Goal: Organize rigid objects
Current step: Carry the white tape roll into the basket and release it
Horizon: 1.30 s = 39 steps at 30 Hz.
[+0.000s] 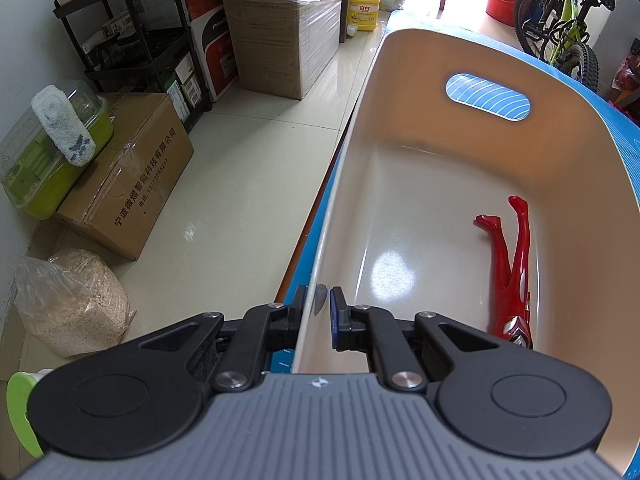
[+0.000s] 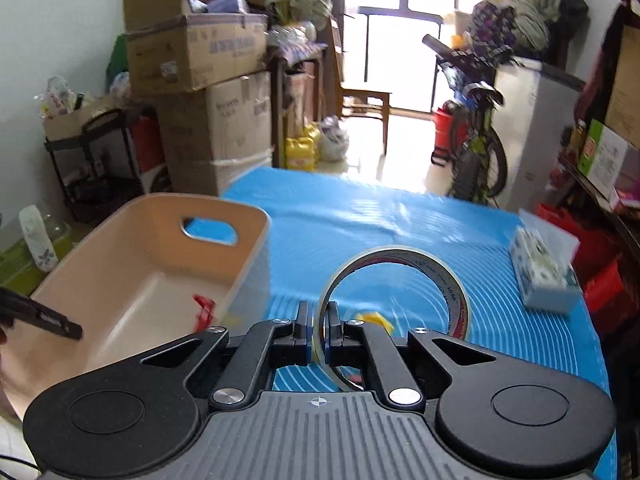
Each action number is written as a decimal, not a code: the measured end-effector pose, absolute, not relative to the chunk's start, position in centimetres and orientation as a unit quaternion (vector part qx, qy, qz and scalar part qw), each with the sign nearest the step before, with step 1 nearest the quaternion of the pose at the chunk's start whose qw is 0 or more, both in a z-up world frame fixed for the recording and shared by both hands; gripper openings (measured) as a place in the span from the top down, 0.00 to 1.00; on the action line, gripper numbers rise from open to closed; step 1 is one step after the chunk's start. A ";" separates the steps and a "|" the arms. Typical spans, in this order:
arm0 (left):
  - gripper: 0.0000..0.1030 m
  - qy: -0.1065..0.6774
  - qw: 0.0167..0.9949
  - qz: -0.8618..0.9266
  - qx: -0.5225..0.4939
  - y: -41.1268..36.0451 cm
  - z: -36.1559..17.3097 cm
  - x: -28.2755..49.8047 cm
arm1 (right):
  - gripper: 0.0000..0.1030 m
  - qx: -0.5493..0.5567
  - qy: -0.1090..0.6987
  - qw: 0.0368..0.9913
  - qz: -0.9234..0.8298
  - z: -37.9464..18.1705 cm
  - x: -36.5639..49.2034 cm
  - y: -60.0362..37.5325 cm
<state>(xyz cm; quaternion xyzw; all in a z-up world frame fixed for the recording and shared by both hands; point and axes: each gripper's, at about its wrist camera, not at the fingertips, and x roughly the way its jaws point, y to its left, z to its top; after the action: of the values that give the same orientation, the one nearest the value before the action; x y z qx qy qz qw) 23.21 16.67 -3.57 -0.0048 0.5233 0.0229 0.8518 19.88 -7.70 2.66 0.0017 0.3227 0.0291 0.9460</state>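
Observation:
A beige plastic bin stands on the blue mat at the table's left edge. A red figurine lies on its floor. My left gripper is shut on the bin's near left wall, one finger outside and one inside. In the right wrist view my right gripper is shut on a clear tape roll, holding it upright above the mat, to the right of the bin. The figurine shows blurred inside the bin. A yellow object lies on the mat behind the roll.
A tissue box lies at the mat's right edge. The left gripper's finger shows at the bin's left. Cardboard boxes, a black shelf, a bag of pellets and a bicycle stand on the floor around.

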 end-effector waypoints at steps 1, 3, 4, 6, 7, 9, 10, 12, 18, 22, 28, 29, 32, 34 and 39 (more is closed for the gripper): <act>0.88 0.523 0.852 0.023 -0.004 16.7 -3.6 23.2 | 0.84 -0.004 0.319 0.947 0.038 3.0 20.3 -7.0; 0.88 0.523 0.852 0.023 -0.004 16.7 -3.6 23.2 | 0.84 -0.020 0.314 0.948 0.057 3.6 21.2 -5.5; 0.88 0.523 0.852 0.023 -0.004 16.7 -3.6 23.2 | 0.84 -0.027 0.311 0.948 0.065 3.8 21.5 -4.9; 0.88 0.523 0.852 0.023 -0.004 16.7 -3.6 23.2 | 0.84 -0.039 0.307 0.948 0.081 4.2 22.1 -3.3; 0.88 0.523 0.852 0.023 -0.004 16.7 -3.6 23.2 | 0.84 -0.044 0.306 0.947 0.088 4.3 22.4 -2.7; 0.88 0.523 0.852 0.023 -0.002 16.6 -3.7 23.2 | 0.84 -0.053 0.309 0.944 0.102 4.3 23.0 -1.4; 0.88 0.523 0.852 0.023 -0.001 16.7 -3.7 23.2 | 0.84 -0.059 0.314 0.941 0.109 4.1 23.4 -0.8; 0.88 0.523 0.852 0.022 0.001 16.7 -3.7 23.1 | 0.84 -0.067 0.322 0.937 0.118 3.6 23.7 0.2; 0.88 0.524 0.852 0.022 0.000 16.7 -3.7 23.1 | 0.84 -0.079 0.341 0.927 0.134 2.2 24.4 2.1; 0.88 0.524 0.852 0.022 0.000 16.7 -3.7 23.2 | 0.84 -0.084 0.344 0.924 0.145 1.9 24.6 3.3; 0.88 0.524 0.851 0.022 0.000 16.7 -3.7 23.2 | 0.83 -0.090 0.351 0.918 0.160 1.3 24.5 5.0; 0.88 0.524 0.851 0.022 0.001 16.7 -3.7 23.2 | 0.83 -0.087 0.356 0.916 0.163 1.1 24.5 5.2; 0.89 0.524 0.851 0.022 0.000 16.7 -3.7 23.2 | 0.83 -0.090 0.372 0.908 0.173 0.1 24.5 5.9; 0.89 0.524 0.851 0.022 0.000 16.7 -3.7 23.2 | 0.84 -0.093 0.393 0.897 0.181 -0.8 24.7 6.5; 0.89 0.524 0.852 0.022 0.000 16.7 -3.6 23.2 | 0.83 -0.094 0.435 0.876 0.187 -2.5 24.9 7.2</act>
<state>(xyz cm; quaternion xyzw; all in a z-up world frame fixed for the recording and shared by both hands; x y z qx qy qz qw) 23.18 16.71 -3.64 0.0002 0.5238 0.0217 0.8516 24.90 7.25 -2.48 -0.0938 0.4345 0.1874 0.8759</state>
